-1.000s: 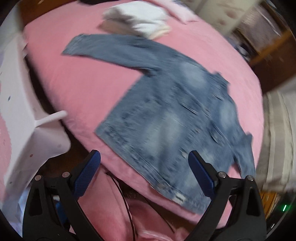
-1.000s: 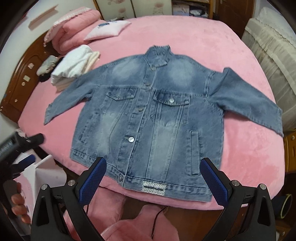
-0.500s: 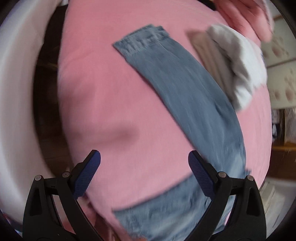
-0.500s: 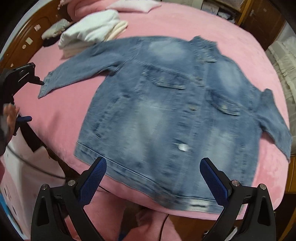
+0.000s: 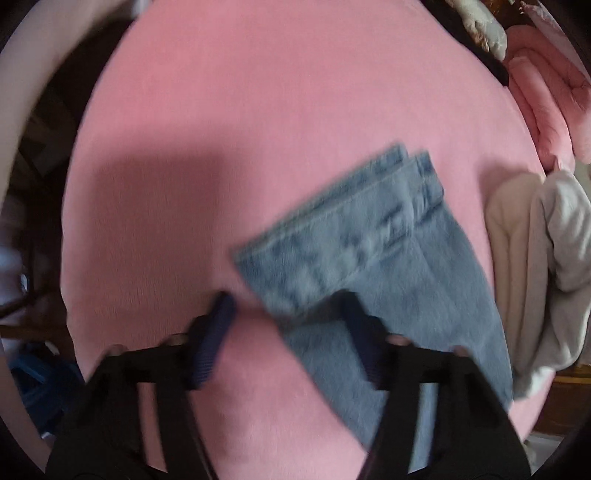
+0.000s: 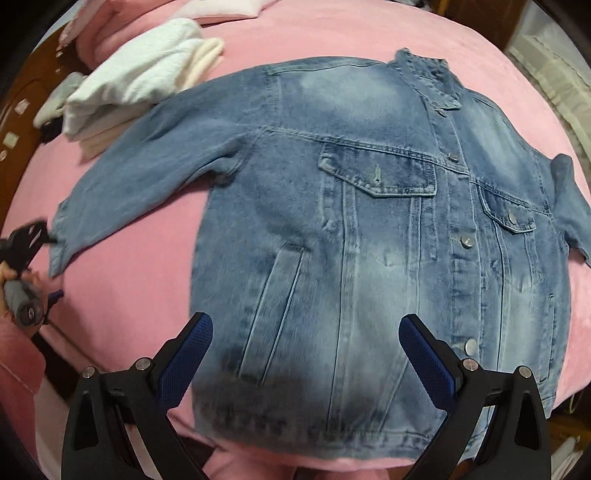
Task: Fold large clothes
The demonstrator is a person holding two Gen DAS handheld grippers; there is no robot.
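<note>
A denim jacket (image 6: 373, 229) lay flat and buttoned on a pink bedspread (image 6: 140, 295), front side up, with the collar at the far end from the right gripper (image 6: 306, 350). The hem of the jacket was just under and between the fingers of this gripper, which stood wide apart and held nothing. One sleeve stretched out far to the left of these fingers, and its cuff (image 5: 369, 218) lay flat on the pink cover.

The left gripper (image 5: 288, 317) hovered low over that cuff. Its fingers were apart, one over the bare bedspread (image 5: 258, 110) and the other over the denim; the picture was blurred, so I cannot tell if they touched the cloth. In the right wrist view this gripper (image 6: 26, 240) appeared at the left edge, right at the end of the sleeve.

Beyond the sleeve, a pile of folded white and cream clothes (image 6: 140, 77) rested on the bed, near the shoulder of the jacket. Farther behind lay a folded pink quilt (image 5: 546, 107) and a pale pillow (image 6: 225, 7). A dark wooden bed frame (image 6: 18, 122) ran along the far left side. To the right of the bed there was some cream fabric with a lace edge (image 6: 554, 62).
</note>
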